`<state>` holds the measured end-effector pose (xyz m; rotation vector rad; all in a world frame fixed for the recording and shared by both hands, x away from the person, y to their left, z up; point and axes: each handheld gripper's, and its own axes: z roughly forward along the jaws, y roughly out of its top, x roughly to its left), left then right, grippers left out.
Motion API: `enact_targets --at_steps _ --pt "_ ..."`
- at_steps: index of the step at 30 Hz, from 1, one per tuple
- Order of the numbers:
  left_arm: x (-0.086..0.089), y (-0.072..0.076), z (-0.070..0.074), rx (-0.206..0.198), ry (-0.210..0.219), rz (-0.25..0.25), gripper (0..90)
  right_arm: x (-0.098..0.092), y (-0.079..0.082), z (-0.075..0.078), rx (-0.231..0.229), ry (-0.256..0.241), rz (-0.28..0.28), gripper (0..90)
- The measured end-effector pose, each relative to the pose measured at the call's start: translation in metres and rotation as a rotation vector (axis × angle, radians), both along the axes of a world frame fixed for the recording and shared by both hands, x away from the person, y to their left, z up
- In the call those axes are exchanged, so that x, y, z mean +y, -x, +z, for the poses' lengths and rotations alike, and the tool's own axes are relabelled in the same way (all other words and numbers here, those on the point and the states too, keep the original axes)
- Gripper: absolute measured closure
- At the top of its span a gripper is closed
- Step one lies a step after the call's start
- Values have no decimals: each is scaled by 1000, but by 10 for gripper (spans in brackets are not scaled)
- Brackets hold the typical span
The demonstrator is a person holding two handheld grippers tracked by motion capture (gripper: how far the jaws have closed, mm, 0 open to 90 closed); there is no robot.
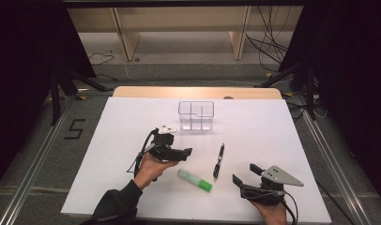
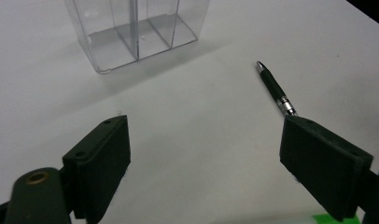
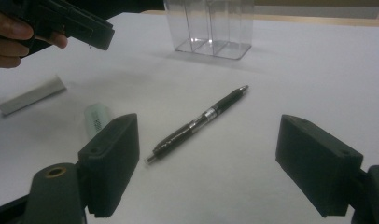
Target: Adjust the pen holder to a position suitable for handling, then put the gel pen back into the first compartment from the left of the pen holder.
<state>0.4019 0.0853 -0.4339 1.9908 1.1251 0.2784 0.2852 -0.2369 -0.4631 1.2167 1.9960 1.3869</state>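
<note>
My left gripper (image 1: 178, 153) is black with a small white part on top and a black cable. My right gripper (image 1: 247, 174) carries a grey three-cornered plate with screws. I wear a dark sleeve (image 1: 114, 202).

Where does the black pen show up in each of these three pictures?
High view: the black pen lies right of centre on the white table, beside the green-capped marker.
Left gripper view: upper right, its lower end behind the right jaw.
Right gripper view: centre, lying diagonally between the jaws.
Shared landmark: the clear plastic organiser beyond the pen.
</note>
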Motion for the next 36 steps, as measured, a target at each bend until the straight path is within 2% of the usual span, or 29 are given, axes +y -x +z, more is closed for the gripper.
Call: enact_targets --at_steps 9,13,20,27,36 --pt "-20 7 -4 -2 -13 -26 159 0 0 1 -5 4 -7 224" --pt "-32 8 -8 34 9 -53 160 -1 0 0 -2 6 -10 224" --pt "-58 10 -12 41 -15 -82 167 -3 3 2 -13 9 -15 224" --pt "-84 8 -12 32 -31 -100 219 -6 4 4 -17 8 -25 224" --pt "-106 -4 -27 61 -62 -92 313 -7 8 4 -19 5 -29 225"
